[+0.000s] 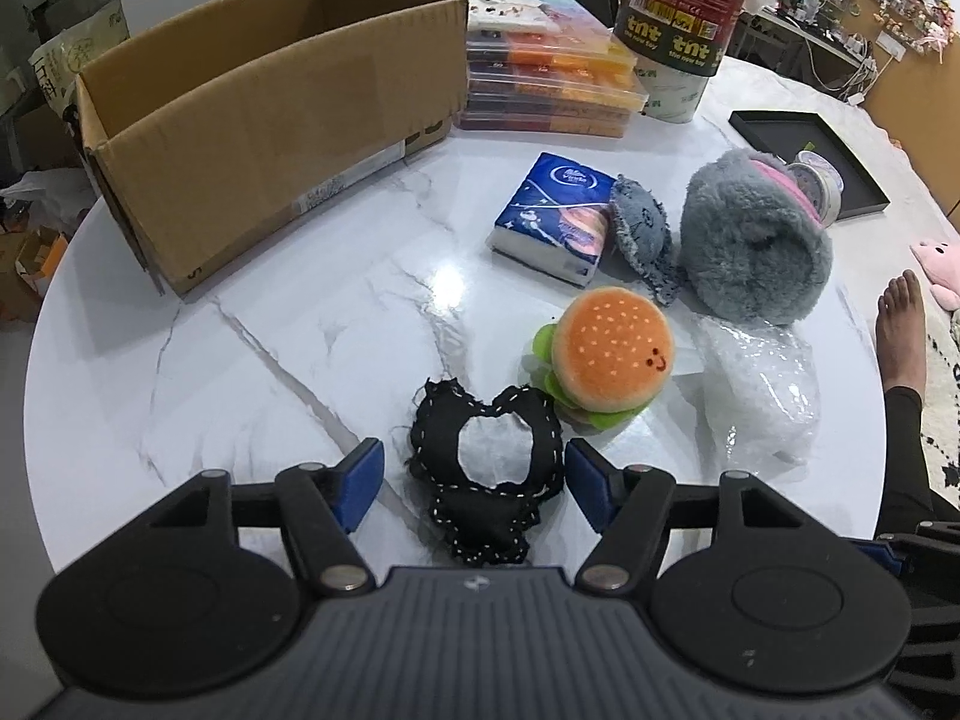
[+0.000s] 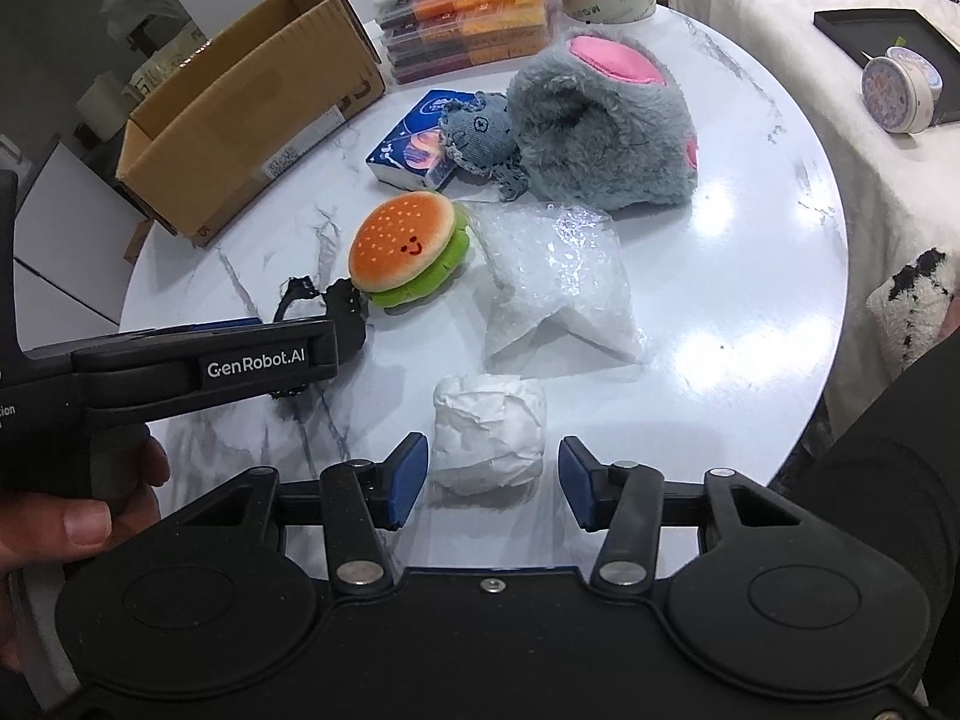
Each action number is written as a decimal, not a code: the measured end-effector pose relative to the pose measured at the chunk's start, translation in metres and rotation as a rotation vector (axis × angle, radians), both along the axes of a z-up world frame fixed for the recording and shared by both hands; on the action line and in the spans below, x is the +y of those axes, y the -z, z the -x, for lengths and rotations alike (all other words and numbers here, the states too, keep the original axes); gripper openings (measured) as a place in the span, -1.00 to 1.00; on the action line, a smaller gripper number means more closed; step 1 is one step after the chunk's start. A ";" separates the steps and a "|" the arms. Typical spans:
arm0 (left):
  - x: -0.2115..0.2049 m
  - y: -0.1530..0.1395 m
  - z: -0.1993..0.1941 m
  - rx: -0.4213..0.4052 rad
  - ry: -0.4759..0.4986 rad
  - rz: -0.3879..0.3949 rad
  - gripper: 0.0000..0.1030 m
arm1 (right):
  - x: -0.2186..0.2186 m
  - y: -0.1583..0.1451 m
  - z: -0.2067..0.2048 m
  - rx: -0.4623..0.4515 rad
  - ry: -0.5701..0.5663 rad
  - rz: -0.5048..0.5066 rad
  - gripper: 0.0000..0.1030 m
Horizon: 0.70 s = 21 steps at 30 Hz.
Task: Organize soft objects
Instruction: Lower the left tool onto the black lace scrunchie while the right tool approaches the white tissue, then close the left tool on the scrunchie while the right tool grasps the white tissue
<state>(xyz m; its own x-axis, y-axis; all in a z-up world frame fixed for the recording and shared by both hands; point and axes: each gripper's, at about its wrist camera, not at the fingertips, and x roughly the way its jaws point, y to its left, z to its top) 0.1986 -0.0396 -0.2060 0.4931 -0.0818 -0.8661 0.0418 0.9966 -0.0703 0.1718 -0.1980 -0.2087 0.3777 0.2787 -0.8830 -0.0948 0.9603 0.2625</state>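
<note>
Both sets of fingers open: left gripper (image 1: 474,489) straddles black fabric piece (image 1: 489,474), right gripper (image 2: 493,480) straddles white wad (image 2: 489,438); I'd seat low on tabletop (image 1: 240,372), squeeze centred.

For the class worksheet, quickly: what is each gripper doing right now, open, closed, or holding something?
Left gripper: open, straddling the black fabric piece, not gripping it.
Right gripper: open around the white crumpled wad, pads not pressing on it.

Round white marble table (image 1: 252,360) with cardboard box (image 1: 270,120), burger plush (image 1: 609,354), tissue pack (image 1: 552,216), bubble wrap (image 2: 558,282)
</note>
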 end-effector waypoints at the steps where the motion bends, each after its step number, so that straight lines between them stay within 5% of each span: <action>1: 0.000 0.000 0.000 -0.005 -0.001 0.000 0.23 | 0.001 0.002 -0.001 -0.001 -0.002 0.004 -0.16; 6: 0.001 -0.001 0.000 -0.013 -0.004 0.010 -0.27 | 0.004 0.001 -0.002 -0.016 -0.014 0.004 -0.19; 21: 0.027 -0.051 0.005 -0.098 -0.059 0.021 -0.31 | 0.021 -0.046 -0.011 -0.116 -0.047 -0.033 -0.20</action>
<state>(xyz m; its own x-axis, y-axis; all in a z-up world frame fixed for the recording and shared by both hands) 0.1937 -0.0125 -0.1546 0.5801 -0.0675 -0.8118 -0.0088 0.9960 -0.0892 0.1825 -0.1772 -0.1631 0.4624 0.3269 -0.8242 -0.1711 0.9450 0.2789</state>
